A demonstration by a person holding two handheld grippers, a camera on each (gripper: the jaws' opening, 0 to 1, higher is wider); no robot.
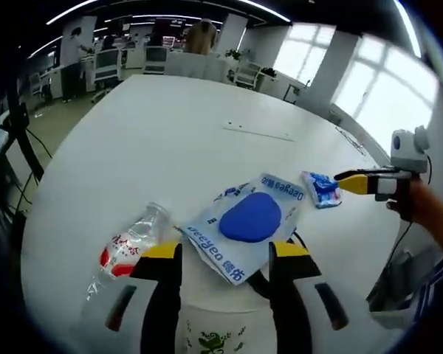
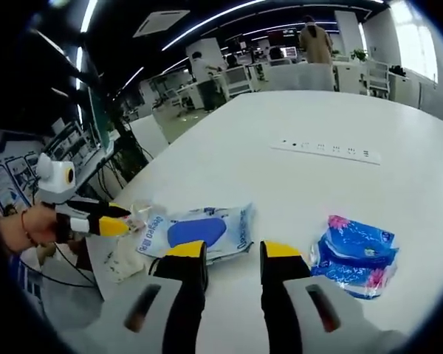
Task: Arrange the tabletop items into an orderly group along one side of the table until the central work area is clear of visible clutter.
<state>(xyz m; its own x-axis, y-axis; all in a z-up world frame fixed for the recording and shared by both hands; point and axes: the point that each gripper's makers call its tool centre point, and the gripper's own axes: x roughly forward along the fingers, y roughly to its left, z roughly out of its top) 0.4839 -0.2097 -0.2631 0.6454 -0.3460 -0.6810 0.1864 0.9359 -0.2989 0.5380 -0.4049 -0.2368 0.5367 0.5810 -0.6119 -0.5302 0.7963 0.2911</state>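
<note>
A blue-and-white flat package lies just past my left gripper, whose jaws stand open with nothing gripped. A clear plastic bottle with a red label lies on its side by the left jaw. A white cup with a green print sits low between the jaw bases. A small blue tissue pack lies at the right gripper's tip. In the right gripper view my right gripper is open over bare table, the tissue pack to its right, the package ahead, the left gripper beyond.
The long white table has a flush socket strip near its middle. A hand holds the right gripper at the table's edge. Desks, chairs and people stand far off in the office behind.
</note>
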